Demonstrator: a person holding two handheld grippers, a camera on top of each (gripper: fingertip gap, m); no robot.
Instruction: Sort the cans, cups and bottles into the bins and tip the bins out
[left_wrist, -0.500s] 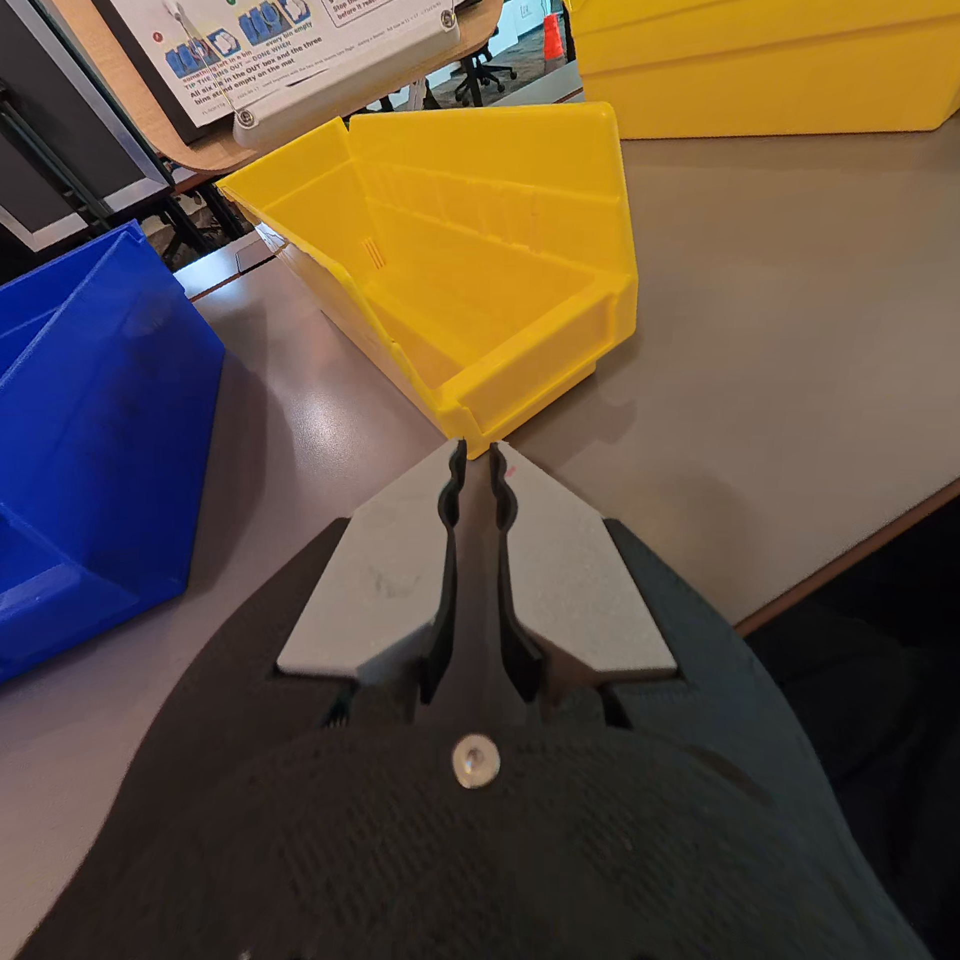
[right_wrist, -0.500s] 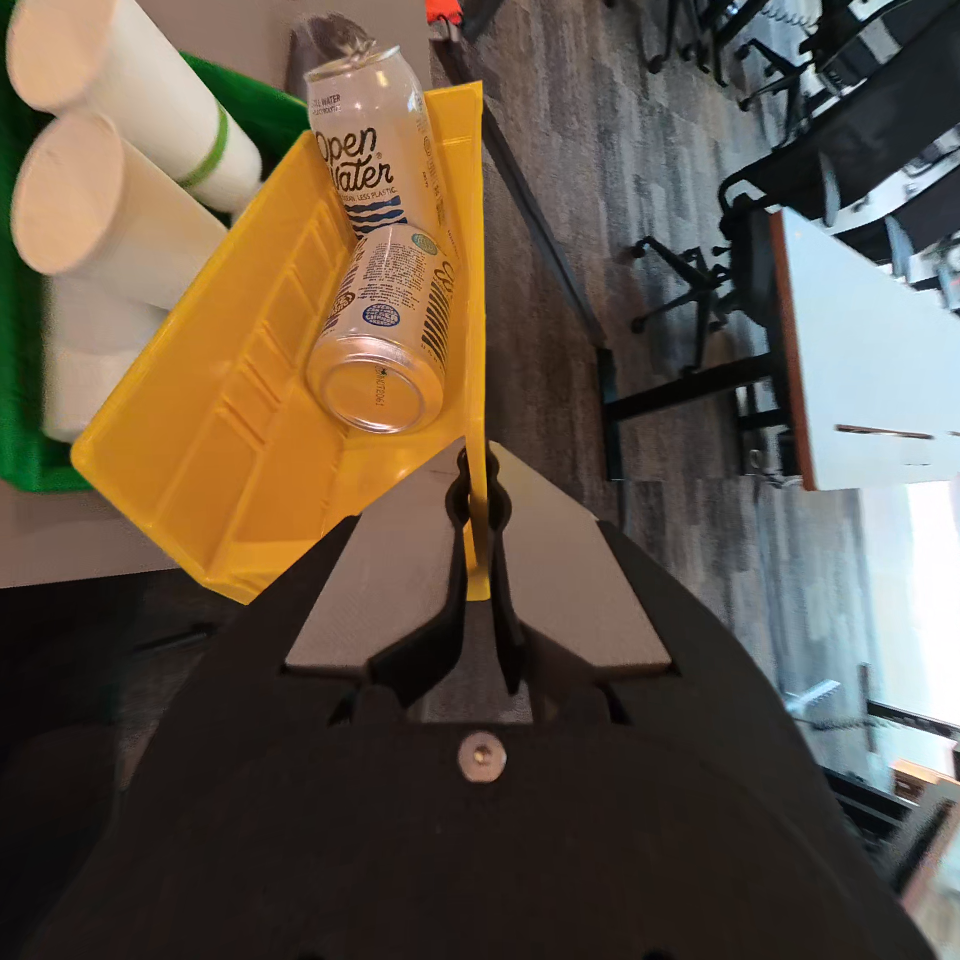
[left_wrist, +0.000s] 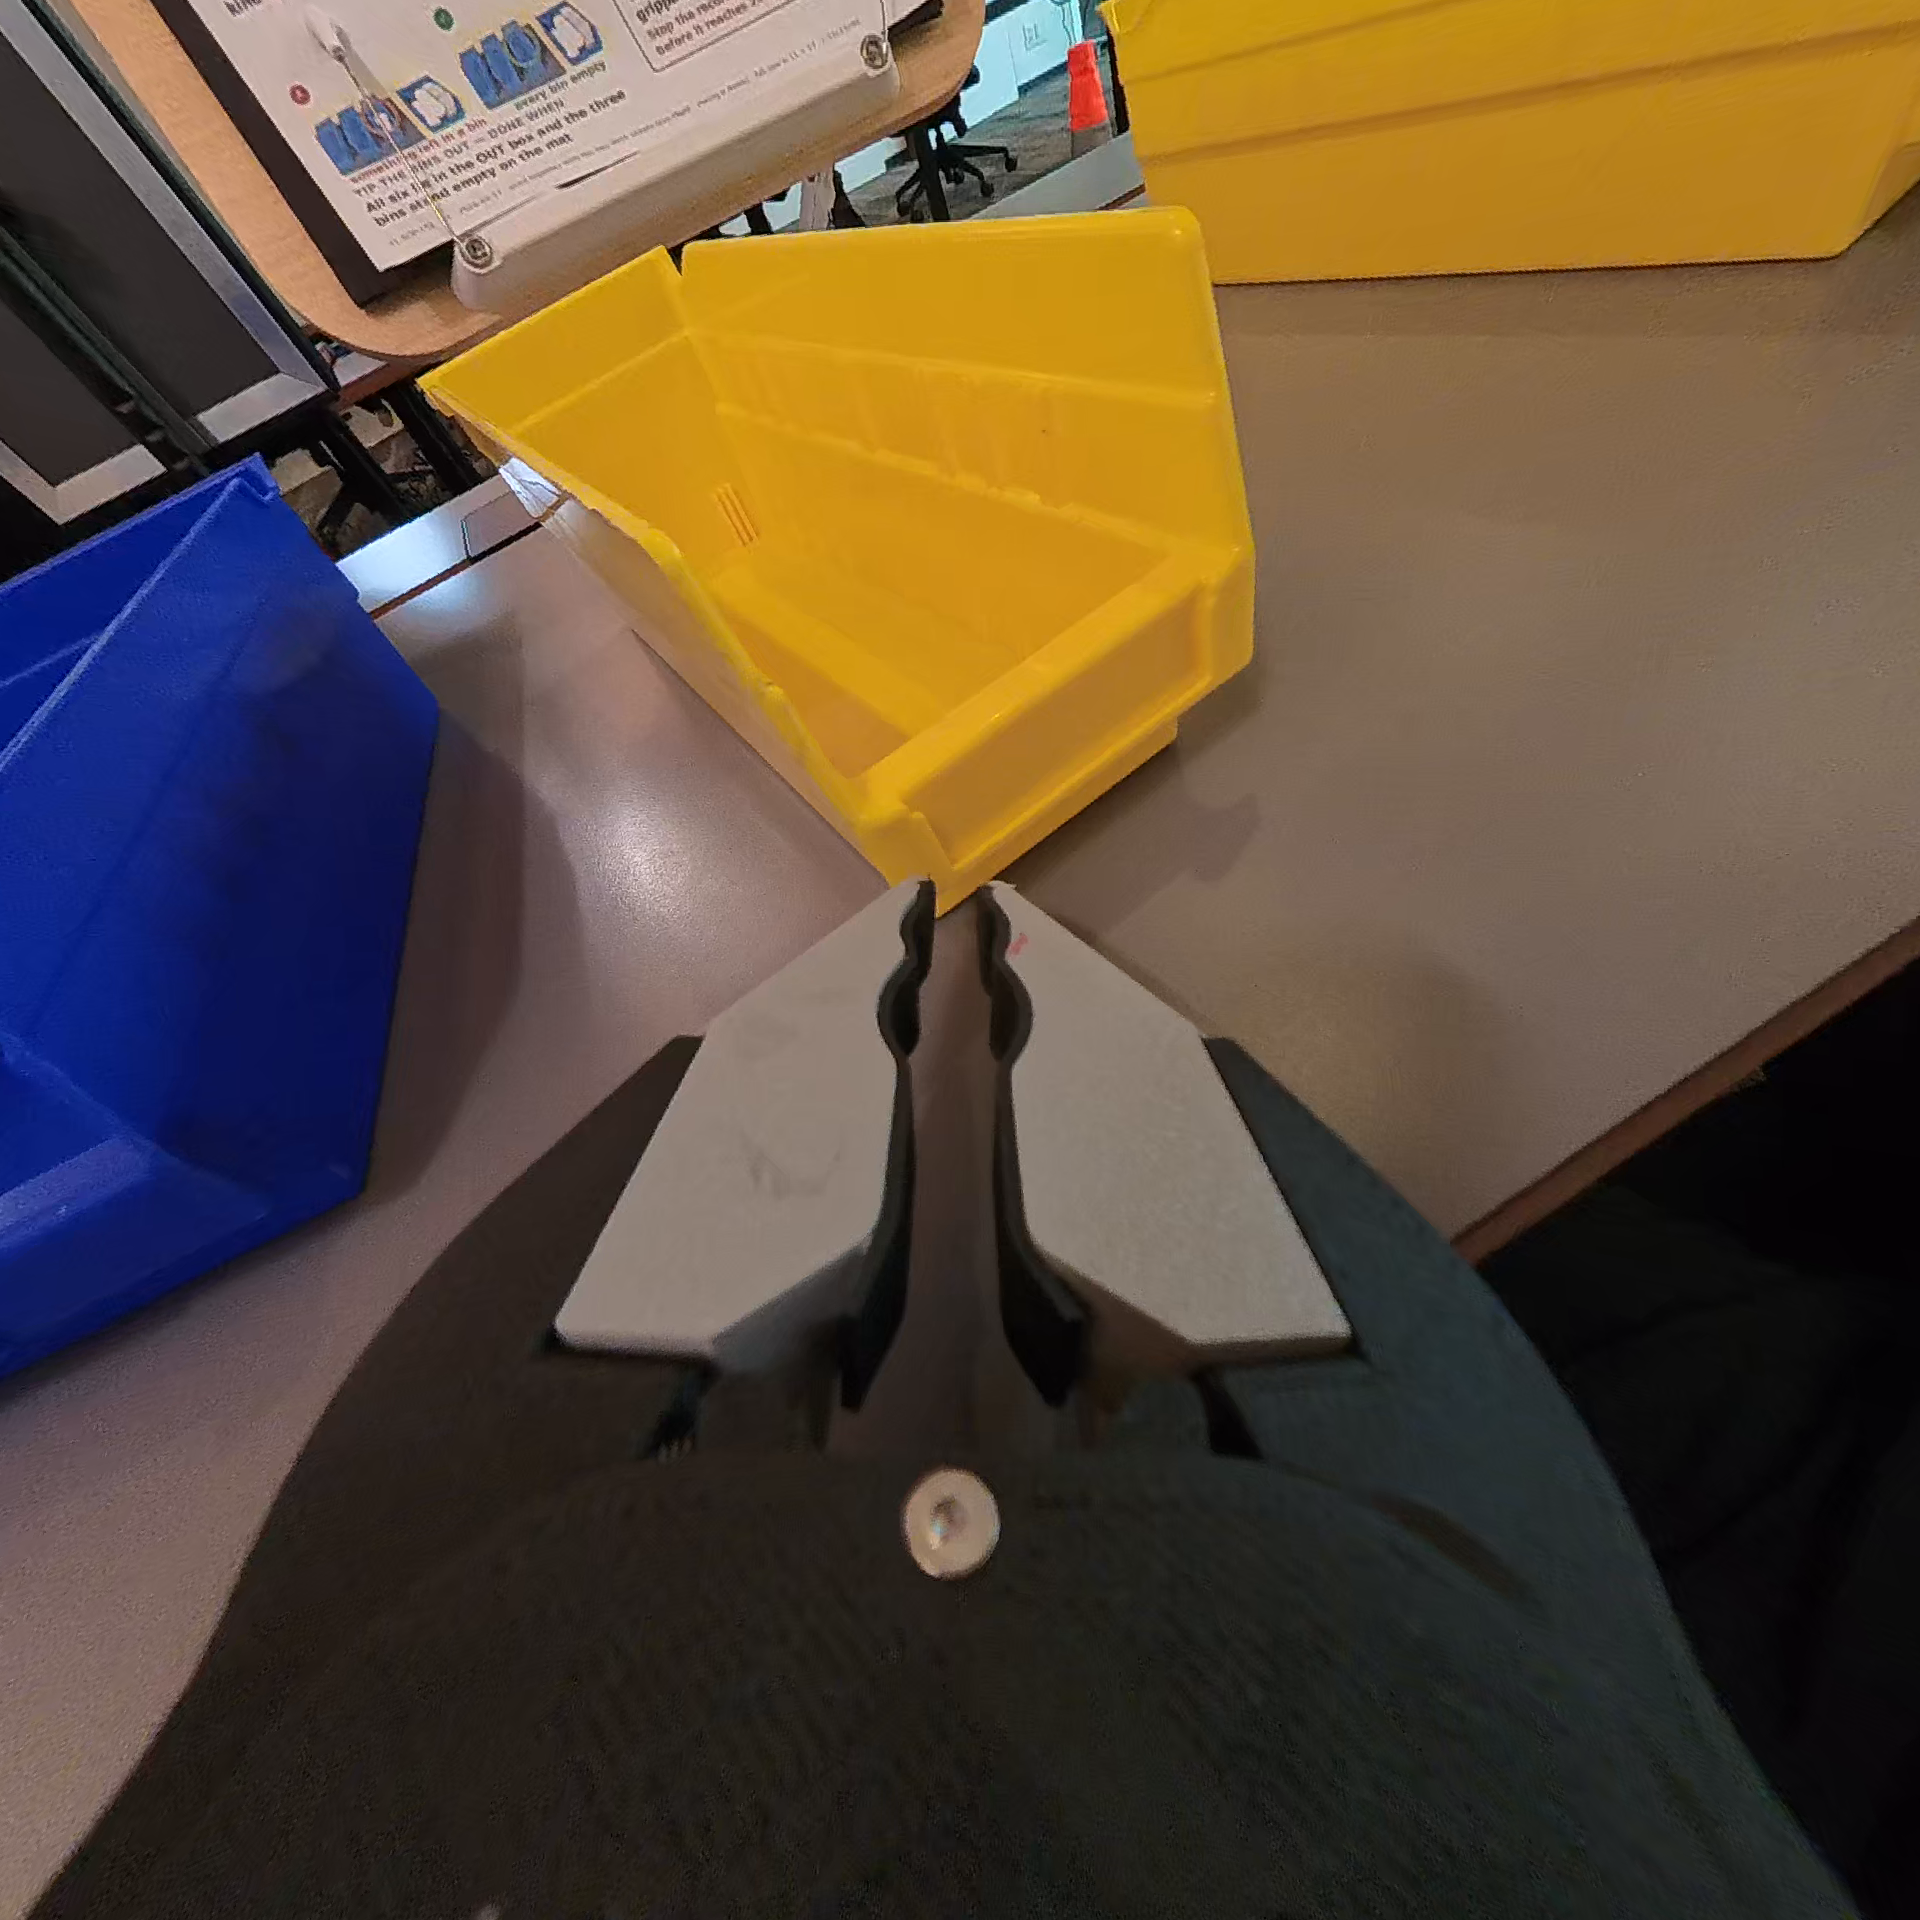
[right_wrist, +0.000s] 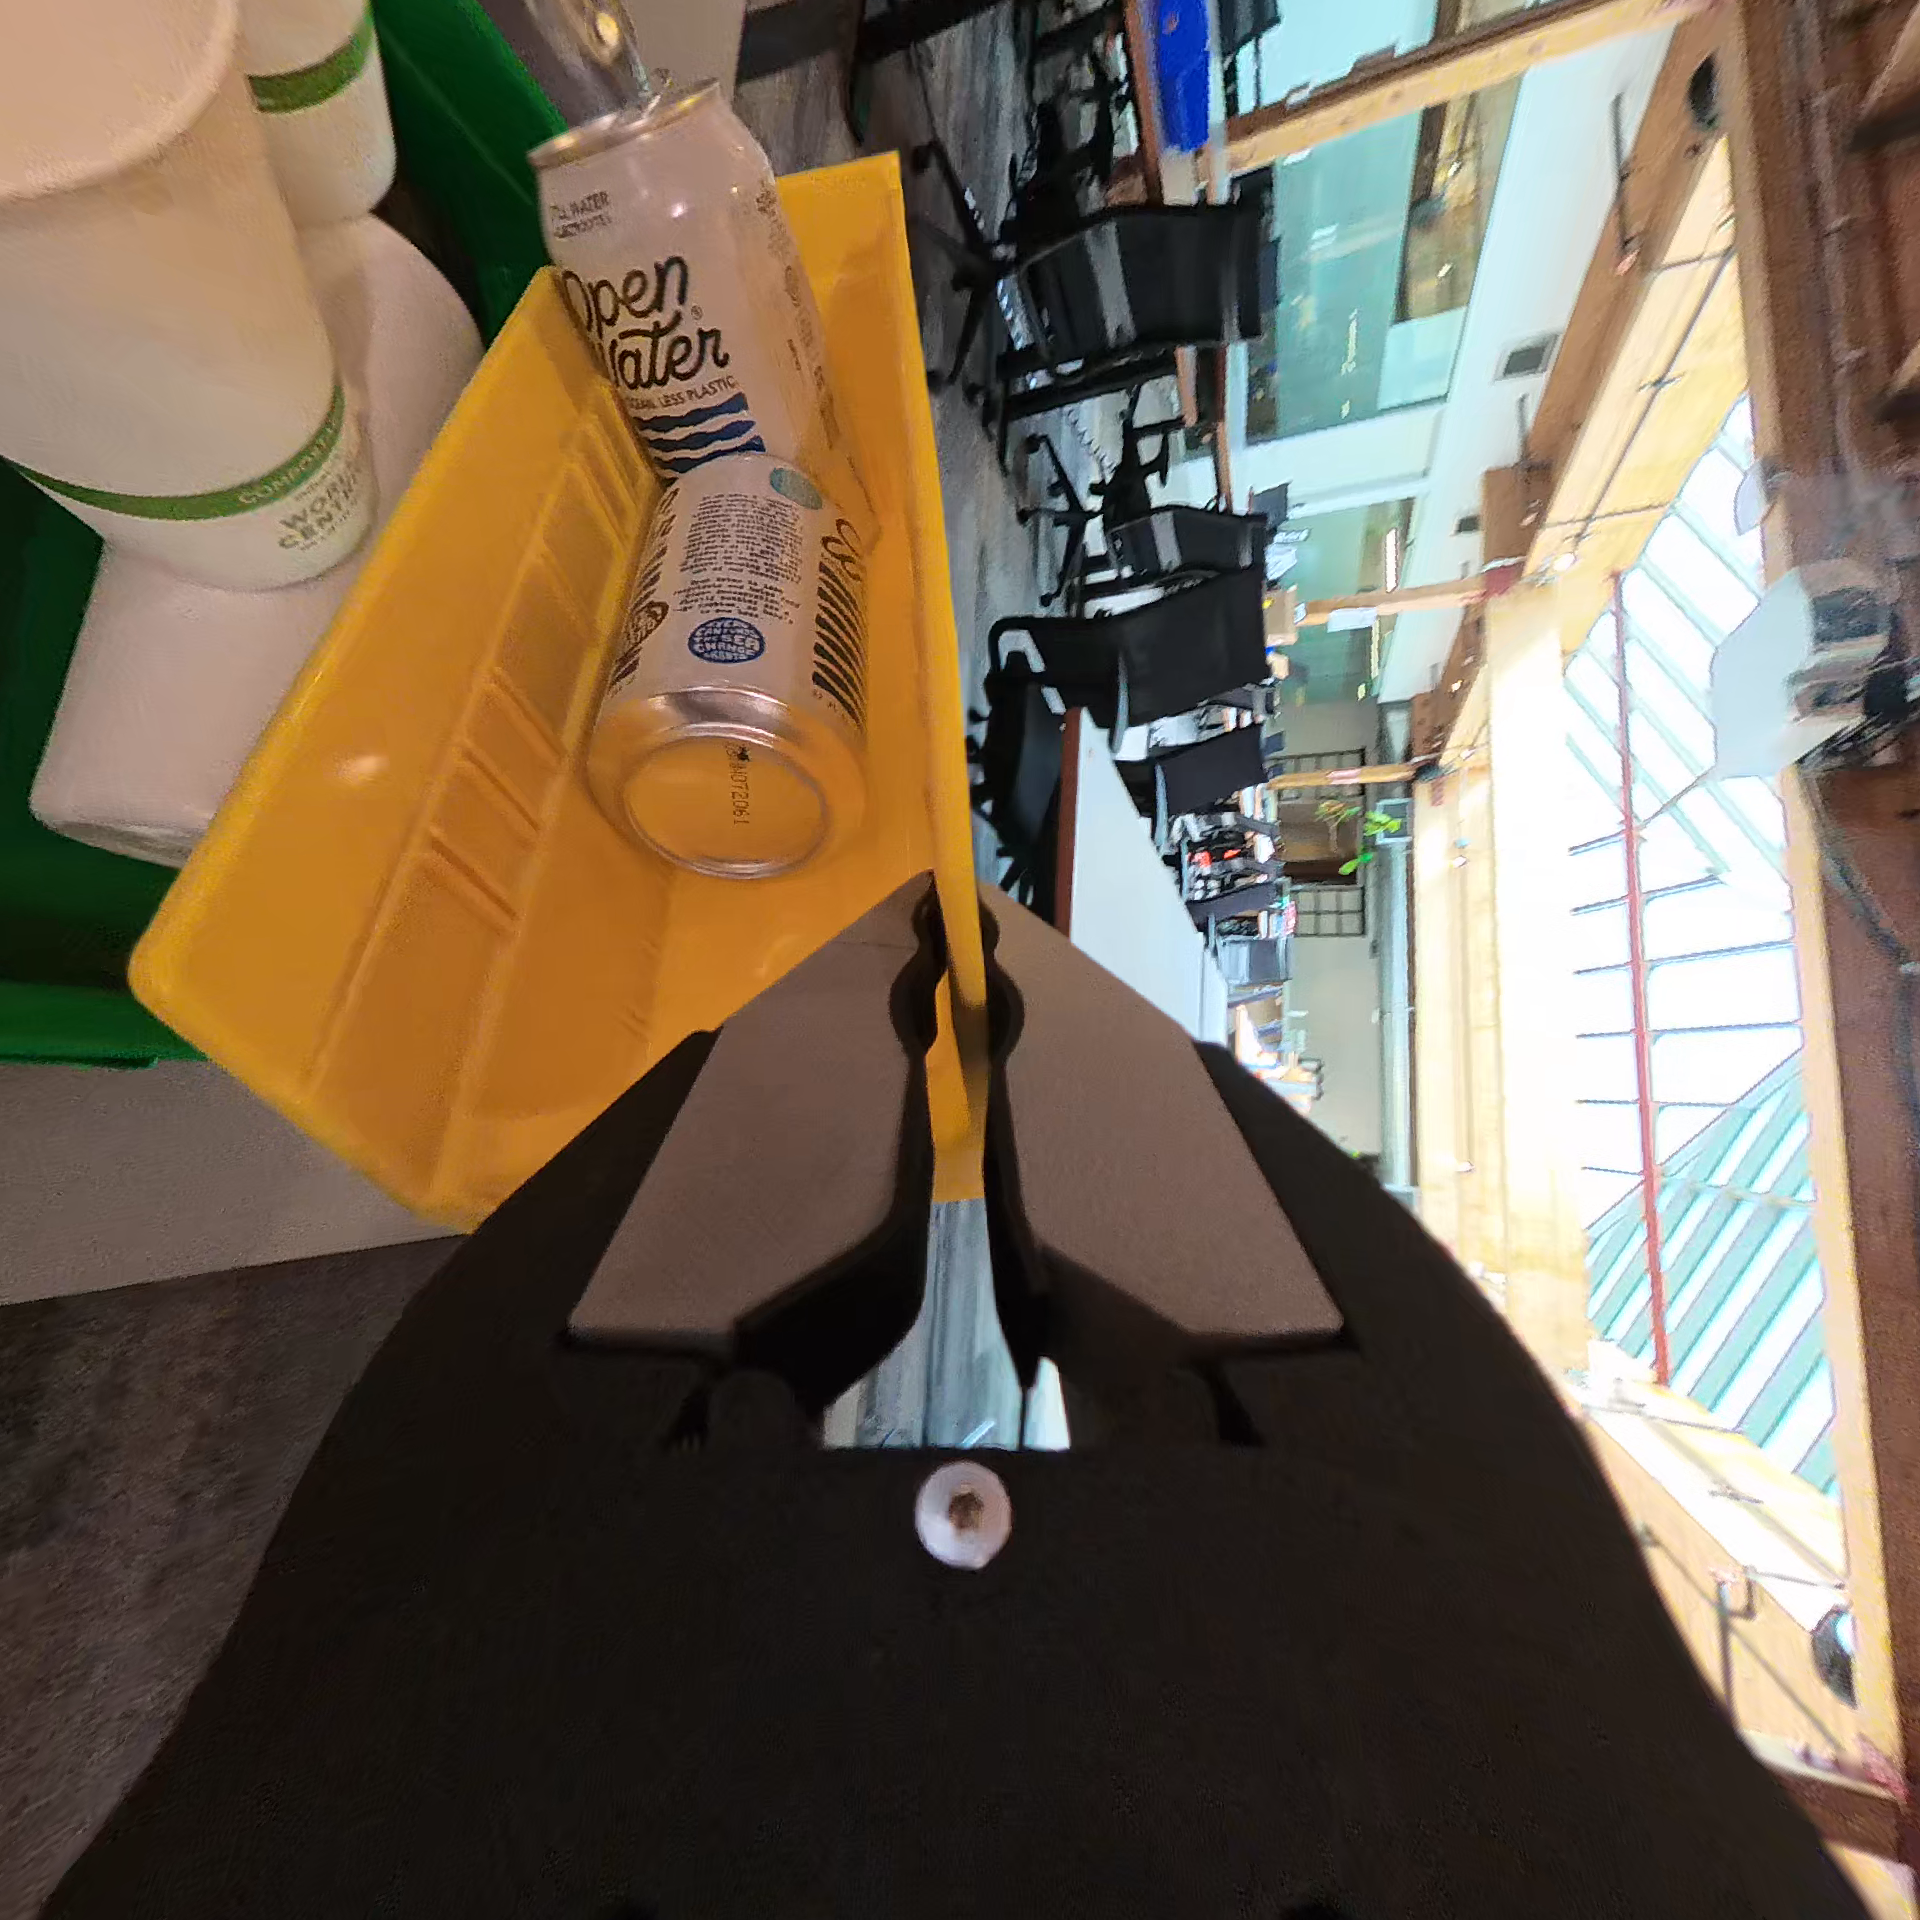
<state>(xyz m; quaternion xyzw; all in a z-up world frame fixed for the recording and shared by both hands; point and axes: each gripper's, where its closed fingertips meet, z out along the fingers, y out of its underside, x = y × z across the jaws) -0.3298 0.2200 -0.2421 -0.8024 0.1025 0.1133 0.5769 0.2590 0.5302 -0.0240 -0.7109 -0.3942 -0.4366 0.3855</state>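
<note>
In the right wrist view my right gripper (right_wrist: 961, 914) is shut on the side wall of a yellow bin (right_wrist: 436, 831) and holds it tipped in the air. Two white cans lie in it: the near can (right_wrist: 743, 665) shows its base, the far can (right_wrist: 686, 291) reaches past the bin's open end. Beyond is a green bin (right_wrist: 468, 135) holding white paper cups (right_wrist: 156, 343). In the left wrist view my left gripper (left_wrist: 956, 899) is nearly shut and empty, just short of the front corner of an empty yellow bin (left_wrist: 914, 561) on the grey table (left_wrist: 1507, 675).
A blue bin (left_wrist: 197, 831) stands at the left of the table. A large yellow box (left_wrist: 1507, 135) is at the back right. An instruction board (left_wrist: 582, 114) stands behind the bins. The table's edge (left_wrist: 1683, 1112) runs close on the right.
My right gripper has tilted and raised the yellow bin further; the cans and the cups appear nearer and larger. The left gripper has barely moved.
</note>
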